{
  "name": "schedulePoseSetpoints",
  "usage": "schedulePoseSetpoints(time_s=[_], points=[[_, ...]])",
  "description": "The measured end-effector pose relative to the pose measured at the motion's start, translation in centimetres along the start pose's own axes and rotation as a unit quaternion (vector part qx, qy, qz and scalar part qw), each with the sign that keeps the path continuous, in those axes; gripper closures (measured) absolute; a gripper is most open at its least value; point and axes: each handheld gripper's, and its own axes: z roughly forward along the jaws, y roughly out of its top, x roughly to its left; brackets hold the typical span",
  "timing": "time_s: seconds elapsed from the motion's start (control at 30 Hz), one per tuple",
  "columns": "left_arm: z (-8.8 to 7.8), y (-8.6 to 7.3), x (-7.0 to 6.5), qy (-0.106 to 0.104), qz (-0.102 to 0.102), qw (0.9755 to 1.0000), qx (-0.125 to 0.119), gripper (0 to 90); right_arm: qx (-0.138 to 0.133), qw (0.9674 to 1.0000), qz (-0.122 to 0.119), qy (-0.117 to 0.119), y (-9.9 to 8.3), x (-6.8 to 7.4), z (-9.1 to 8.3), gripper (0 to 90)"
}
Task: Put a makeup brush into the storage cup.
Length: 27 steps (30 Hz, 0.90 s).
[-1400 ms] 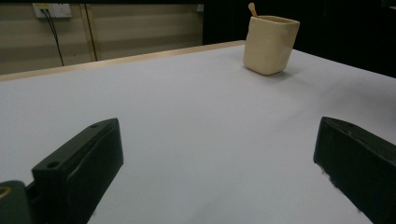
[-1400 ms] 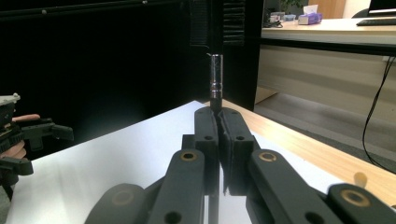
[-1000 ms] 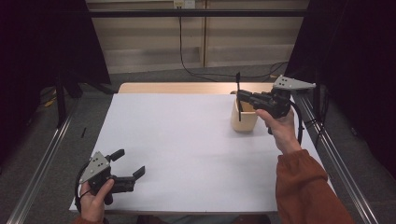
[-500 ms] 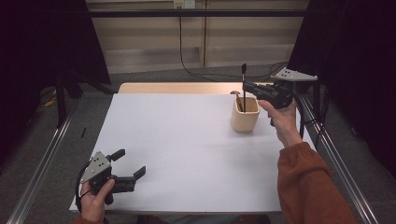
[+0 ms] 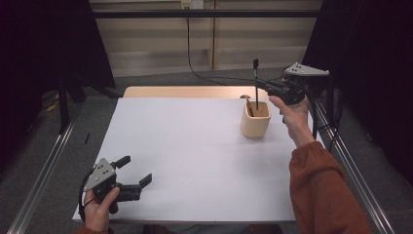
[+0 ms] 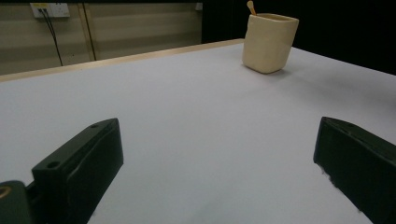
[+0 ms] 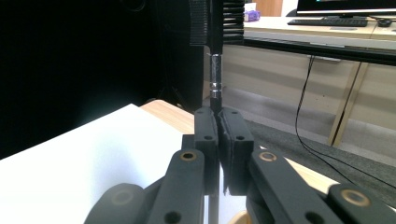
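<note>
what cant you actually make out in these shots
- High view: the lower end of the black brush is hidden by the wall of the beige cup.
- Right gripper view: the brush head is cut off by the top edge; its handle vanishes behind the closed fingers.
- Left gripper view: the wooden stick in the cup shows just its tip; the rest is behind the rim.

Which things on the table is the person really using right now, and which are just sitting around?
Being used:
- right tongs, shut on the black brush, held upright over the cup
- cream cup

Just there:
- left tongs, open, near the table's front edge
- wooden stick poking out of the cup
- white table
</note>
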Motion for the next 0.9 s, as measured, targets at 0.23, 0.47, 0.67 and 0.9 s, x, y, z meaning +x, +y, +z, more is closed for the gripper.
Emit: schedulePoseSetpoints(time_s=[0.23,0.47,0.67,0.9], points=[[0.0,0.0,0.1,-0.001,0.000,1.0000,0.000,1.6,0.006,1.0000,0.003,-0.007,-0.8,-0.5,0.7,86.2],[0.0,0.0,0.0,-0.001,-0.001,1.0000,0.000,1.6,0.009,0.9999,0.003,-0.010,-1.1,-0.7,0.8,86.2],[0.0,0.0,0.1,-0.002,-0.001,1.0000,0.000,1.6,0.017,0.9998,0.007,-0.010,-2.1,-0.7,1.1,86.2],[0.0,0.0,0.1,-0.002,-0.001,1.0000,0.001,1.6,0.021,0.9996,0.011,-0.015,-2.8,-1.1,1.2,86.2]])
